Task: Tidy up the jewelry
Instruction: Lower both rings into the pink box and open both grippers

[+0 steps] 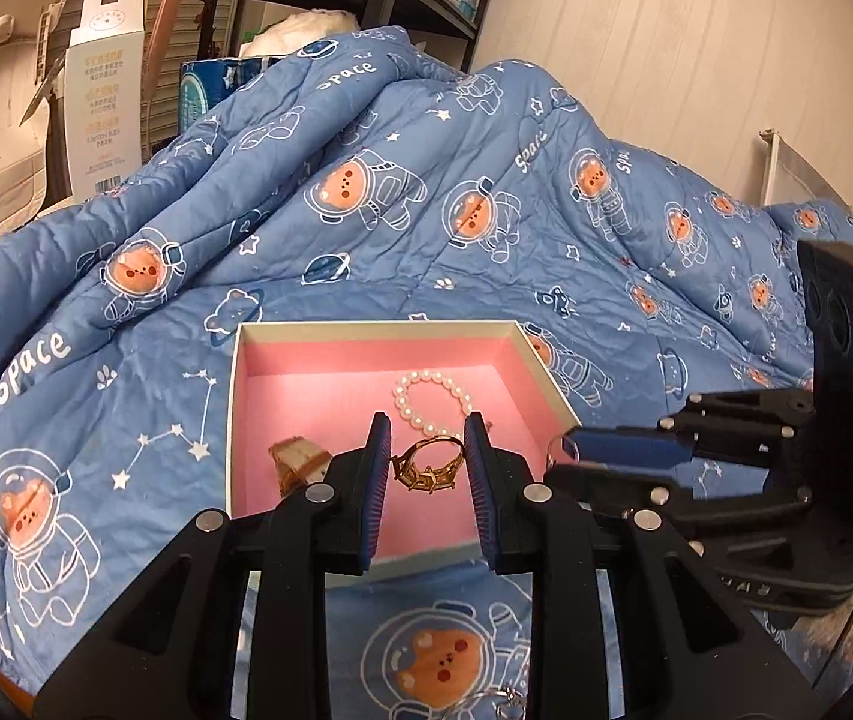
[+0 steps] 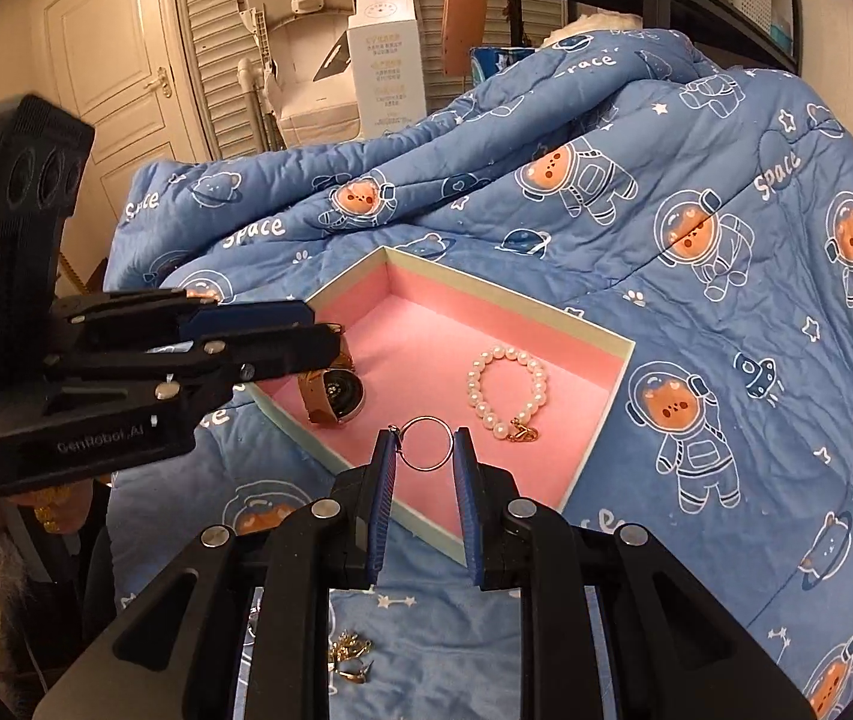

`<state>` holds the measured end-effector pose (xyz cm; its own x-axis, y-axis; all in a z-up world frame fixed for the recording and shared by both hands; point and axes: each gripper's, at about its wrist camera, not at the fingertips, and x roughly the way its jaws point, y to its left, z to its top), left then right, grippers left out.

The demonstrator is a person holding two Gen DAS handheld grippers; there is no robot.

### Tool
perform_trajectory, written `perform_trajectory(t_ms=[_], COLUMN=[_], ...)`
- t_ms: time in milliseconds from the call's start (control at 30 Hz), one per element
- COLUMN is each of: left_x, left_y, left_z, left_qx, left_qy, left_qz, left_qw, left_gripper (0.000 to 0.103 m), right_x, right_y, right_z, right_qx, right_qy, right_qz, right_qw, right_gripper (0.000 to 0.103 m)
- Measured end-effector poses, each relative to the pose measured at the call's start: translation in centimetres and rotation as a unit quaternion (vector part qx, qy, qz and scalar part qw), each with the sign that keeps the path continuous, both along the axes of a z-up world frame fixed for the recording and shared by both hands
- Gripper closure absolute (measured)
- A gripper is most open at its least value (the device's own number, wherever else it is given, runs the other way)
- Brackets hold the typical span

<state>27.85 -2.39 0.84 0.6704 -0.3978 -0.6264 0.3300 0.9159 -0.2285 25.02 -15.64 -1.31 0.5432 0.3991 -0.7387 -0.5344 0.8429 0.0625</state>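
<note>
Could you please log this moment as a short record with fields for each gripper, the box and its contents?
left gripper: shut on a gold ring, above the box
right gripper: shut on a silver ring, above the box's near edge
box: open, pink lining, resting on the blue blanket
in box: pearl bracelet and watch, lying apart
outside box: small gold pieces on the blanket, near the right gripper's base

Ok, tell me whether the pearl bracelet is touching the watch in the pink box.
Apart. The right wrist view shows the pearl bracelet and the watch lying in the pink box with a clear stretch of bare pink lining between them.
</note>
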Motion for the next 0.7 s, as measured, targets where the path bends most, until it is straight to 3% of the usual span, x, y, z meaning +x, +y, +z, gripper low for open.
perform_trajectory(t_ms=[200, 367, 500, 700], left_x=[5.5, 8.2, 9.5, 10.2], left_y=[0.4, -0.5, -1.0, -2.2], left_z=[-1.3, -3.0, -4.1, -5.8], left_qx=[0.013, 0.042, 0.041, 0.072], left_qy=[0.073, 0.11, 0.136, 0.164], left_qz=[0.014, 0.016, 0.021, 0.017], left_qw=[0.9971, 0.9929, 0.9897, 0.9837], left_gripper=[0.077, 0.077, 0.077, 0.077], right_x=[3.4, 5.6, 6.7, 7.0], right_y=[1.2, 2.1, 2.3, 2.4], right_z=[-1.7, -3.4, -4.3, -4.8], right_qx=[0.013, 0.01, 0.002, -0.008], right_qy=[0.064, 0.107, 0.126, 0.128], right_qz=[0.0, -0.003, -0.01, -0.014], right_qw=[0.998, 0.994, 0.992, 0.992], right_gripper=[0.084, 0.084, 0.084, 0.084])
